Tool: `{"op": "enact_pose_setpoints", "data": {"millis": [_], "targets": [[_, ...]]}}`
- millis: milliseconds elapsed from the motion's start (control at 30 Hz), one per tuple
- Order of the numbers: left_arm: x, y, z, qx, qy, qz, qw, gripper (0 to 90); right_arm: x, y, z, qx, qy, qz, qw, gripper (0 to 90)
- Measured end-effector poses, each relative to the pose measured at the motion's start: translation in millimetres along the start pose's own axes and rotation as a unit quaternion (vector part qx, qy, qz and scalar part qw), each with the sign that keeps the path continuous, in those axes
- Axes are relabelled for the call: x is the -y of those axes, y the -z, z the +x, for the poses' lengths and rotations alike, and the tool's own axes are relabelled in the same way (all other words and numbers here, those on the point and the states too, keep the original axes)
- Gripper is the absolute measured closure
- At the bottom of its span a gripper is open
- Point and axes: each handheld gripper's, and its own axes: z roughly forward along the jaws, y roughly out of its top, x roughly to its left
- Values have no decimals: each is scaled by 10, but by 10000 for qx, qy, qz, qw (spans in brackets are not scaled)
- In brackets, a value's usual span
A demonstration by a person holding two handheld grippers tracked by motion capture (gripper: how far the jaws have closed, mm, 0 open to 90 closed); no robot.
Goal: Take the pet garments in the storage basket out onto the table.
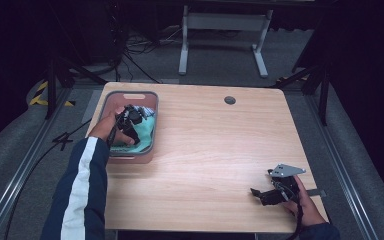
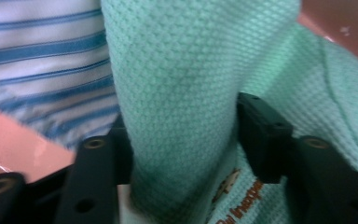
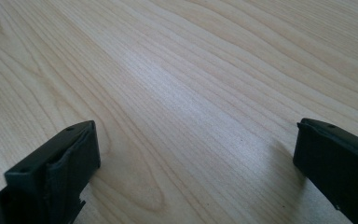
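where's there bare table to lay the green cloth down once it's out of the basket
The table is bare between the pink basket and the right gripper, back to the round hole. The basket is crowded: the left gripper pinches a fold of the green cloth beside a striped cloth.

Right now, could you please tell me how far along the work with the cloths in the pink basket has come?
It has barely begun. Done: the left hand-held gripper is inside the pink basket, pinching a fold of the green cloth. In hand: that grip. Left: lifting it out; the striped cloth lies beside it, and the right hand-held gripper rests open on the wooden table.
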Motion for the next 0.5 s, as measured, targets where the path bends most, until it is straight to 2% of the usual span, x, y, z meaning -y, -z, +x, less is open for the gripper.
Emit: {"op": "enact_pose_setpoints", "data": {"millis": [67,100,133,233,367,433,500], "targets": [[3,17,-1,-75,-45,41,10000,625,0,0,0,-1,0,0,10000,6],[14,21,-7,-133,-54,33,9999,625,0,0,0,-1,0,0,10000,6],[27,36,-7,-107,-57,38,9999,667,0,0,0,0,0,0,10000,6],[76,86,-1,-198,-14,-34,9998,759,0,0,0,0,-1,-1,10000,6],[153,182,22,-282,38,-186,9994,773,0,0,0,0,-1,0,10000,6],[195,235,37,-303,112,-331,9989,778,0,0,0,1,1,0,10000,6],[263,339,38,-349,207,-593,9974,785,0,0,1,-3,-7,-2,10000,6]]}}
